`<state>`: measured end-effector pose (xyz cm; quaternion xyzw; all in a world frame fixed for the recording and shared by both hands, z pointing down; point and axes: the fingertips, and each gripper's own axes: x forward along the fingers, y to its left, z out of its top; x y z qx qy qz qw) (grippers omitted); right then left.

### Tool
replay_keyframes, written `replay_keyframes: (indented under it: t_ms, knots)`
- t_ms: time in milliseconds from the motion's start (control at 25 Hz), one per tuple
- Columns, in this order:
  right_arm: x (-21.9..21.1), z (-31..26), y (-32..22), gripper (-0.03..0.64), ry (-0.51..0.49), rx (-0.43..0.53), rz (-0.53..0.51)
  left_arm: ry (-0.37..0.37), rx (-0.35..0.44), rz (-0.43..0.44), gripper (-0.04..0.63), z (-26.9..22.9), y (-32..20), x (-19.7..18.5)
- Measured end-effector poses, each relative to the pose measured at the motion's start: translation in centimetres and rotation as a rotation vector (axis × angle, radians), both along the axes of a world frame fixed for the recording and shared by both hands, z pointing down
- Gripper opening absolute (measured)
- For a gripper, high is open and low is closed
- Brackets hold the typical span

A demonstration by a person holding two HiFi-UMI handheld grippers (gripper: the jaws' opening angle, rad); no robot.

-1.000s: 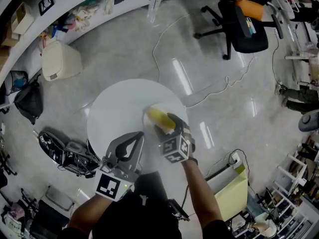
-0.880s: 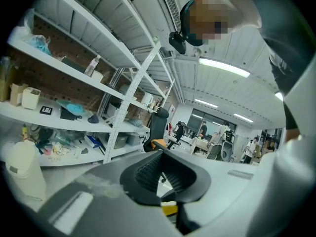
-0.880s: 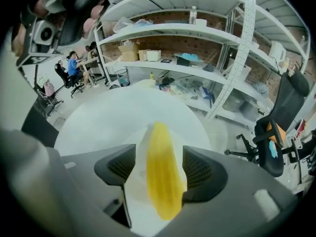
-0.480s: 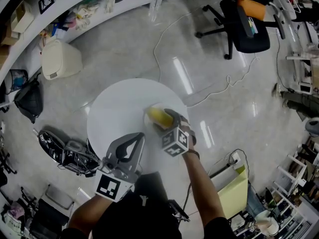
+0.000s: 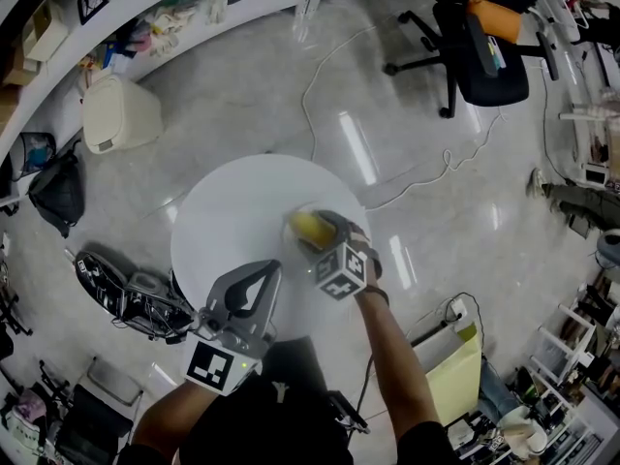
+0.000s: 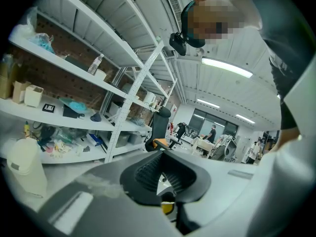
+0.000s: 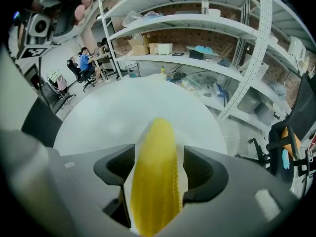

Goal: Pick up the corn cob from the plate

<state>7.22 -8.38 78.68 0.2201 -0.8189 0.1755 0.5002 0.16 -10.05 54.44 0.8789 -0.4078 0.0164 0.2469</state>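
Note:
A yellow corn cob [image 5: 308, 227] lies on a white plate [image 5: 294, 219] at the right side of the round white table [image 5: 228, 211]. My right gripper [image 5: 322, 238] points steeply down over it. In the right gripper view the corn cob [image 7: 155, 177] runs lengthwise between the wide-open jaws of the right gripper [image 7: 158, 157], and a thin gap shows beside the right pad [image 7: 200, 169]. The left gripper [image 5: 263, 267] hangs near the table's front edge, its tips together and nothing in them. The left gripper view looks nearly level past the left gripper [image 6: 165, 157] into the room.
A white bin [image 5: 118, 114] stands on the floor at the far left, a black office chair [image 5: 480, 37] at the far right. A thin cable [image 5: 320, 76] trails across the floor. A black bag [image 5: 131, 298] lies left of the table and curved shelves [image 5: 145, 13] ring the back.
The right gripper has sunk a little lower over the corn cob and its wrist has turned, with the marker cube now closer to the cob. The left gripper has stayed where it was.

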Motion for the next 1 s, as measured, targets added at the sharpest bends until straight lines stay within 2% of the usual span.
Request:
replay_keyframes:
  t_ms: [360,520,600,1000]
  knots:
    - [-0.05,0.5,-0.1,0.314,-0.006,0.016,0.0,0.003,-0.007,0.002,0.002,0.36,-0.17,-0.08]
    - [-0.24,0.52,-0.12,0.31,-0.048,0.03,0.023,0.005,-0.005,-0.002,0.002,0.37,-0.36,-0.08]
    - [-0.17,0.5,-0.08,0.253,-0.061,0.026,0.038,0.006,-0.005,-0.002,0.002,0.36,-0.4,-0.03]
    - [-0.37,0.32,-0.16,0.236,-0.074,0.025,0.058,0.008,-0.007,-0.008,0.002,0.53,-0.48,-0.28]
